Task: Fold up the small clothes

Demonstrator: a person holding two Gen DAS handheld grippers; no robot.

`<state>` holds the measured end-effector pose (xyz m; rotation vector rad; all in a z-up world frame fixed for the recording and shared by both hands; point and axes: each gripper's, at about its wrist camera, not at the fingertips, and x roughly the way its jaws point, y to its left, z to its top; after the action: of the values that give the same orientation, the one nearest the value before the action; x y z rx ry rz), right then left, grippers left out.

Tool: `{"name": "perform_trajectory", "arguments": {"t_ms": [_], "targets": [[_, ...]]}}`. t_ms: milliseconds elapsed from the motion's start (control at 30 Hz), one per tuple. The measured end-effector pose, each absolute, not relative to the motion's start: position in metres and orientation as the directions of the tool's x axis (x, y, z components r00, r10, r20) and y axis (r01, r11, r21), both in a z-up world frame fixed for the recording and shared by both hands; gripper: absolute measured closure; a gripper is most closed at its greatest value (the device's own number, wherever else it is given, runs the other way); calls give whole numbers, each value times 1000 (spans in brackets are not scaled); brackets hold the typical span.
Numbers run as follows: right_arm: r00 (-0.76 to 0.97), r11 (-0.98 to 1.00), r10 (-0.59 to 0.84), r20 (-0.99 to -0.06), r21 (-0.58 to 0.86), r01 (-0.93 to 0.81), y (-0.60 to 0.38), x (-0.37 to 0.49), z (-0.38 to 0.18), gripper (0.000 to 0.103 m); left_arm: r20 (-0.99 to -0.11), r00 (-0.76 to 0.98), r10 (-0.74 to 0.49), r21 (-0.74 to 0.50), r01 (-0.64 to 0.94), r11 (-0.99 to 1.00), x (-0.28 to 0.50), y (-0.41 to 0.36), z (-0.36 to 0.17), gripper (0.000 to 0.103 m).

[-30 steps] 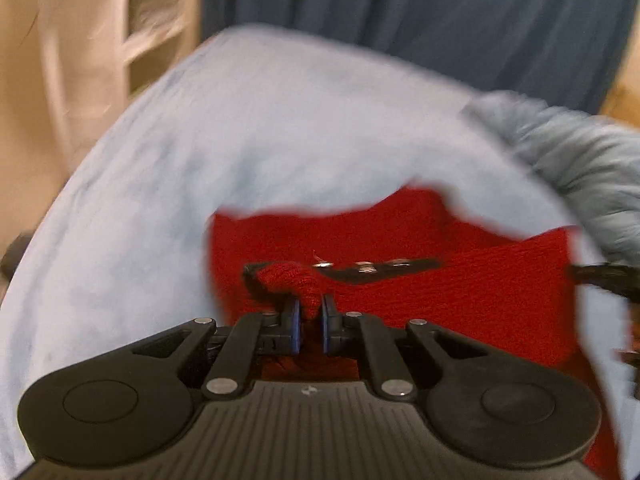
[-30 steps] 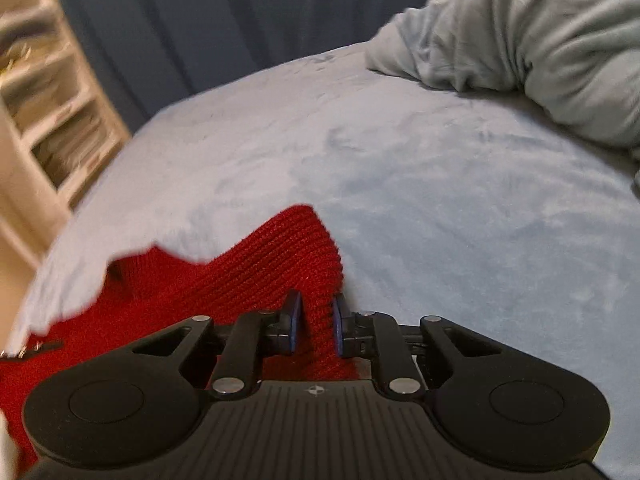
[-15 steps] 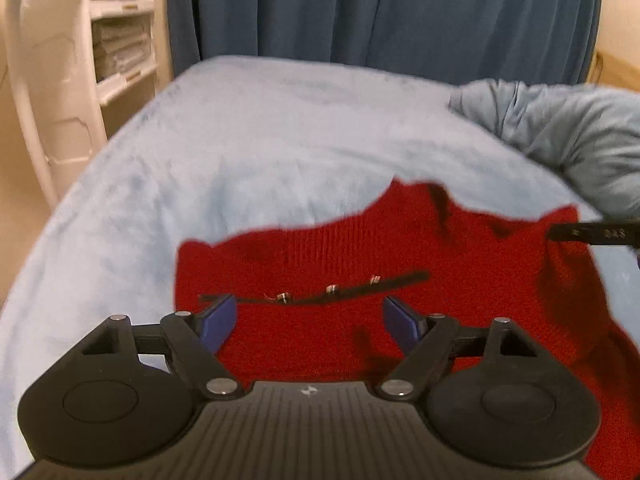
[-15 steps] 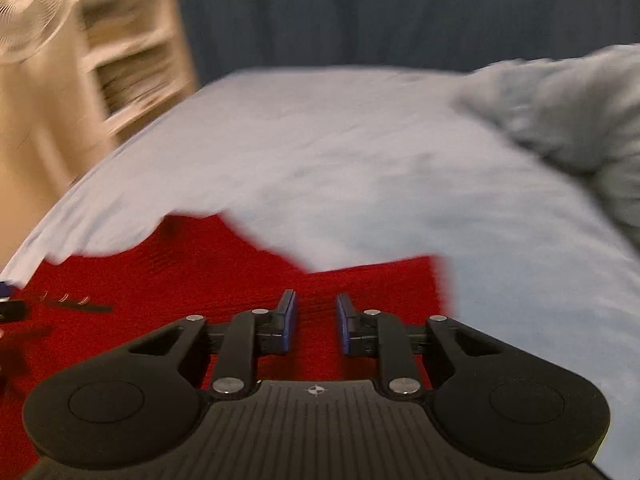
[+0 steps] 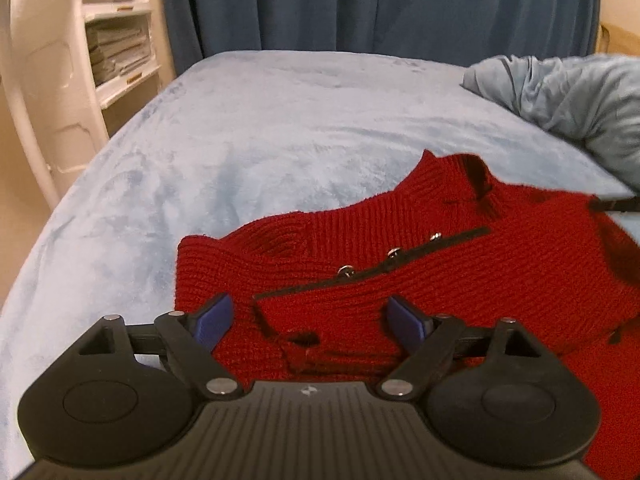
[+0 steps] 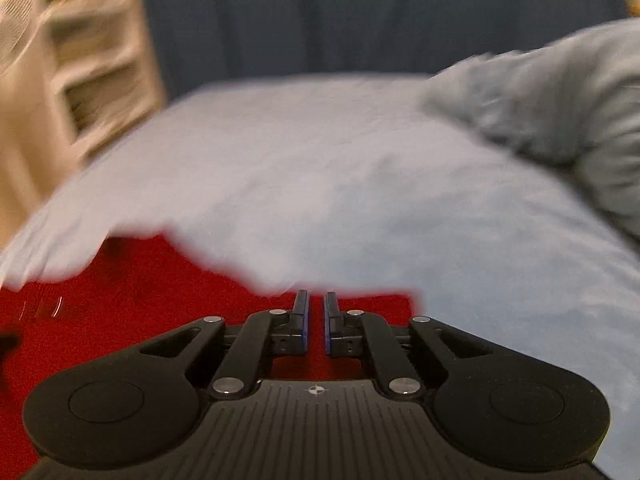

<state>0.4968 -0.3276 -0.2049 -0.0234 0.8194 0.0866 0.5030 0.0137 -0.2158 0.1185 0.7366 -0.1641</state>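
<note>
The red knit garment [image 5: 420, 264] lies flat on the light blue bed cover [image 5: 280, 128], long axis running from 8 to 2 o'clock, directly beneath the left gripper [image 5: 308, 320], whose jaws are opening and empty, while the right gripper [image 6: 316, 322], jaws together, sits over its 3 o'clock end.

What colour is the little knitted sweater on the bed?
Red. The sweater shows best in the left wrist view, with a dark strip of silver snaps.
</note>
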Motion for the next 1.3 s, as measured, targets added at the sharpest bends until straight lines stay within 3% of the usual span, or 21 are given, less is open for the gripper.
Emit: {"name": "perform_trajectory", "arguments": {"t_ms": [67, 133, 200, 267, 333, 567, 700, 1033, 1300], "targets": [[728, 984, 9, -686, -122, -126, -313, 495, -215, 91, -681, 726, -95, 54, 180, 982, 504, 12, -215, 12], [723, 997, 9, -691, -53, -63, -318, 489, -198, 87, -687, 718, -107, 36, 180, 983, 495, 15, -203, 12], [729, 995, 75, -680, 102, -7, -333, 460, -169, 67, -669, 728, -148, 6, 204, 979, 473, 23, -188, 7], [776, 984, 137, -615, 172, -37, -342, 404, -141, 40, -661, 734, -157, -16, 195, 981, 439, 37, -175, 0], [775, 987, 127, -619, 153, -41, -344, 350, -126, 33, -673, 722, -159, -45, 174, 984, 398, 52, -169, 0], [633, 996, 64, -771, 87, 6, -303, 159, -122, 33, -805, 589, -73, -64, 36, 997, 244, 78, -156, 0], [621, 998, 53, -782, 56, -14, -262, 98, -104, 32, -873, 487, -5, -45, -70, 996, 186, 68, -142, 0], [672, 996, 74, -737, 92, -9, -226, 16, -53, 32, -805, 592, -34, 6, 65, 998, 84, 14, -73, 0], [697, 993, 68, -714, 114, 20, -223, -22, -40, 32, -784, 621, -25, 40, 91, 995, 48, 3, -57, 0]]}}
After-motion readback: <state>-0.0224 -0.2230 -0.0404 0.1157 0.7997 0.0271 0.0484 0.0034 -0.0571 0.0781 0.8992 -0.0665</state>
